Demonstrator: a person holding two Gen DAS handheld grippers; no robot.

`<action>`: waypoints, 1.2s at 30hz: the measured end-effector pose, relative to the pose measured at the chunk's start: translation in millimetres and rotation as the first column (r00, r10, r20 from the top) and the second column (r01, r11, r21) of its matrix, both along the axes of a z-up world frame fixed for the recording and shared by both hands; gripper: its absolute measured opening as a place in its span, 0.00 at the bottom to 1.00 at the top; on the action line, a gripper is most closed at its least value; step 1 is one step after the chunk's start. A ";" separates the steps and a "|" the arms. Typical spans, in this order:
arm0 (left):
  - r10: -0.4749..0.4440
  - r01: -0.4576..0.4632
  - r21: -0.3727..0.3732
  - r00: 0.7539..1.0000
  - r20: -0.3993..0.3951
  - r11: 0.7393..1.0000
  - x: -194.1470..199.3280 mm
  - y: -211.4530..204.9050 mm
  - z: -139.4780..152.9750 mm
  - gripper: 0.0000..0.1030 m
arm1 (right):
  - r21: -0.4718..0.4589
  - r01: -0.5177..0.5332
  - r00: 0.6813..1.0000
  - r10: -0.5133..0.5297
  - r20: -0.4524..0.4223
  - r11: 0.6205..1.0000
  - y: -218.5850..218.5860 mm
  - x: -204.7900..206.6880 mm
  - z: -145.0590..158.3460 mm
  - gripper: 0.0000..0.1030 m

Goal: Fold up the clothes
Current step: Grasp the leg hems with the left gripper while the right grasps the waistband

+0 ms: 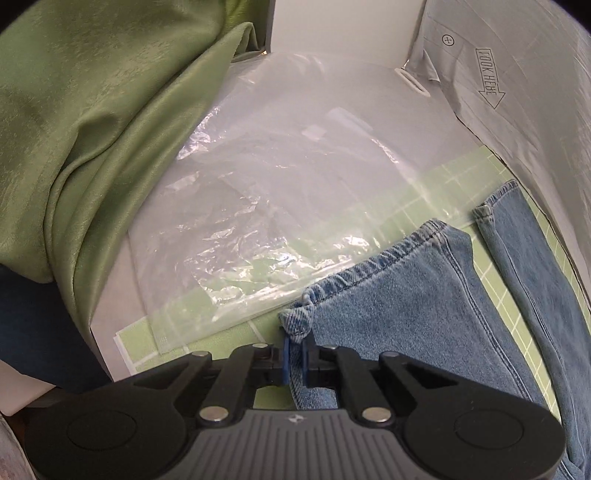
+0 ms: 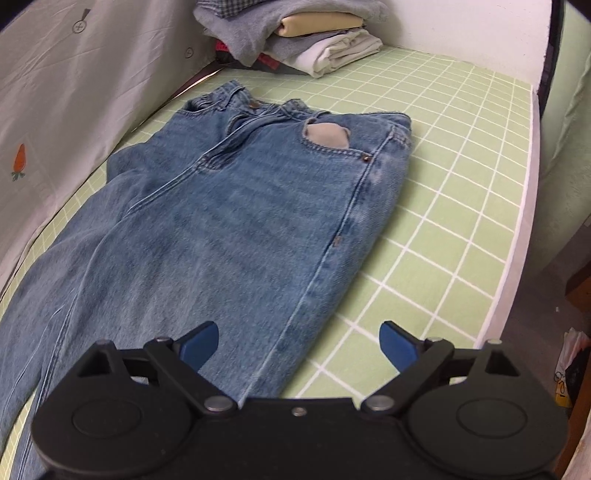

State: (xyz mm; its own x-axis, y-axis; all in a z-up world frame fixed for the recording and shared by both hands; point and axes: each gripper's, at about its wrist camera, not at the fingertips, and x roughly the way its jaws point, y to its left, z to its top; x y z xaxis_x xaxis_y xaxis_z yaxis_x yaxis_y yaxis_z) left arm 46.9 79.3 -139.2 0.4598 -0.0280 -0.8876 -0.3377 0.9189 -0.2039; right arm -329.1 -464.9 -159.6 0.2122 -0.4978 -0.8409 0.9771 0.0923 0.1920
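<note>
A pair of blue jeans point(image 2: 240, 206) lies flat on the green checked cloth point(image 2: 461, 184), waistband at the far end, with a grey pocket lining poking out near the top. In the left wrist view both leg ends point(image 1: 406, 295) point toward a plastic bag. My left gripper point(image 1: 294, 360) is shut on the hem corner point(image 1: 297, 321) of the nearer leg, the denim bunched between the blue pads. My right gripper point(image 2: 298, 345) is open, hovering over the outer seam of the leg below the hip, with nothing between its fingers.
A crumpled clear plastic bag point(image 1: 280, 184) covers the table end beyond the hems. A green curtain point(image 1: 92, 129) hangs at the left. A grey sheet with a printed arrow point(image 1: 517, 92) lines one side. A stack of folded clothes point(image 2: 291, 33) sits beyond the waistband. The table edge point(image 2: 517, 236) drops off at the right.
</note>
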 end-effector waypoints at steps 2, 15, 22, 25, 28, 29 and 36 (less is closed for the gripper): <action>-0.011 0.011 0.016 1.000 0.002 1.000 -0.3 -0.8 5.4 0.07 | -0.023 0.013 1.000 -0.014 -0.018 1.000 -14.7 -5.9 -5.9 0.92; -0.108 0.109 0.166 0.994 -0.014 0.980 5.4 -51.6 53.2 0.07 | -0.121 0.135 0.991 -0.136 0.004 0.983 -95.5 -19.9 -31.5 0.87; -0.046 0.044 0.092 0.999 0.014 0.995 8.3 -64.8 74.5 0.07 | -0.099 0.132 0.988 -0.123 0.097 0.986 -107.3 -26.5 -24.6 0.33; -0.020 0.018 0.060 0.999 0.035 0.998 8.4 -65.2 81.7 0.07 | -0.106 0.116 0.986 -0.102 0.134 0.988 -105.6 -34.5 -18.9 0.15; 0.007 -0.010 0.040 0.998 0.055 0.999 7.1 -62.2 83.7 0.06 | -0.119 0.121 0.981 -0.101 0.164 0.985 -100.7 -47.1 -12.6 0.09; 0.018 -0.020 0.026 0.998 0.059 0.999 6.0 -59.9 84.2 0.06 | -0.126 0.123 0.980 -0.101 0.169 0.984 -98.6 -51.5 -9.6 0.08; 0.111 -0.087 -0.178 0.985 0.131 0.980 -9.9 -23.5 102.5 0.05 | -0.203 0.099 0.979 -0.060 0.193 0.974 -72.8 -85.2 32.2 0.07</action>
